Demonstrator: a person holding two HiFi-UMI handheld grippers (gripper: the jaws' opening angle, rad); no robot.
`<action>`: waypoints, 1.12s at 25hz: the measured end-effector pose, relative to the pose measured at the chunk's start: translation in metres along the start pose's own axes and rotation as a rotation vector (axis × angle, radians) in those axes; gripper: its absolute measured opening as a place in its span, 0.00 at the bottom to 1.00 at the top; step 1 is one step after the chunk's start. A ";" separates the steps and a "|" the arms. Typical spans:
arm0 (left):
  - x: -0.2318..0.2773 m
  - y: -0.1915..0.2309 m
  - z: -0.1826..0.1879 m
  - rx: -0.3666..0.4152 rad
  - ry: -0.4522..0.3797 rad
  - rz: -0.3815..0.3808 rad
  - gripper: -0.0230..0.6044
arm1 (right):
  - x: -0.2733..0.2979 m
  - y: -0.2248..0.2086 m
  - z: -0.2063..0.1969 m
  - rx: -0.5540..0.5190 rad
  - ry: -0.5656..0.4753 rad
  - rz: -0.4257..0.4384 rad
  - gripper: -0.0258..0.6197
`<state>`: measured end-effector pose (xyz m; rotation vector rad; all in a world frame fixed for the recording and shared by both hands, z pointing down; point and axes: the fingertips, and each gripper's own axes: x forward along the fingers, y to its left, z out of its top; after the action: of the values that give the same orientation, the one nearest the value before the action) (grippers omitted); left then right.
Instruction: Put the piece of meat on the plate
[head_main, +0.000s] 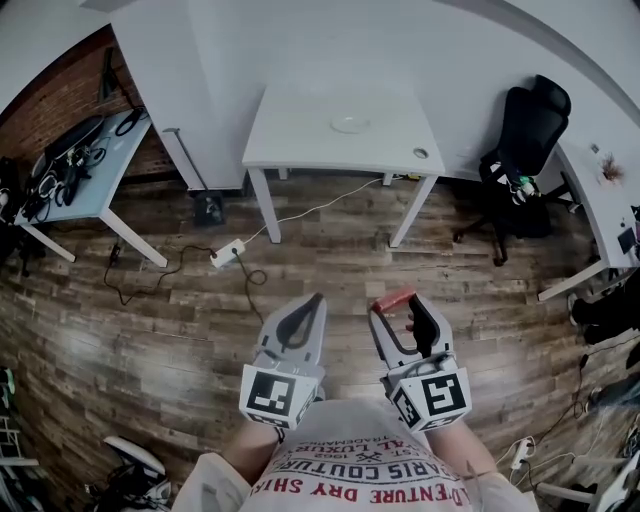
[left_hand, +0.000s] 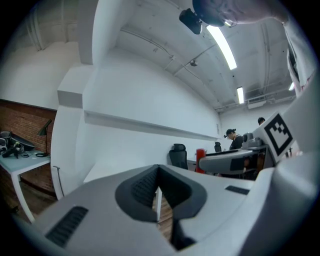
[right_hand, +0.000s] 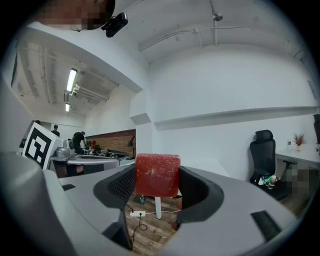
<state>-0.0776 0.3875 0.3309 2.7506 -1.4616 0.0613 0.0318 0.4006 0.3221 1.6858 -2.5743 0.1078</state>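
A red slab of meat (right_hand: 157, 175) sits clamped between the jaws of my right gripper (head_main: 396, 309); in the head view the meat (head_main: 393, 300) pokes out at the jaw tips, held over the wooden floor. My left gripper (head_main: 312, 305) is shut with nothing in it, beside the right one; in the left gripper view its jaws (left_hand: 159, 186) meet with no gap. A white plate (head_main: 350, 124) lies on the white table (head_main: 300, 140) far ahead, well apart from both grippers.
A small round dish (head_main: 420, 153) rests near the table's right front corner. A black office chair (head_main: 525, 140) stands right of the table. Power strip and cables (head_main: 228, 254) lie on the floor. A side desk (head_main: 75, 165) with clutter is at left.
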 end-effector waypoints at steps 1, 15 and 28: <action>-0.002 0.010 -0.001 -0.009 -0.002 0.007 0.04 | 0.005 0.005 -0.001 -0.002 0.002 -0.006 0.47; 0.013 0.085 -0.023 -0.080 0.020 0.007 0.04 | 0.064 0.019 -0.013 -0.011 0.075 -0.039 0.47; 0.123 0.092 -0.019 -0.047 0.056 0.069 0.04 | 0.145 -0.076 -0.014 0.039 0.081 0.051 0.47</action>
<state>-0.0859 0.2349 0.3563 2.6393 -1.5235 0.1034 0.0439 0.2388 0.3506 1.5938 -2.5729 0.2252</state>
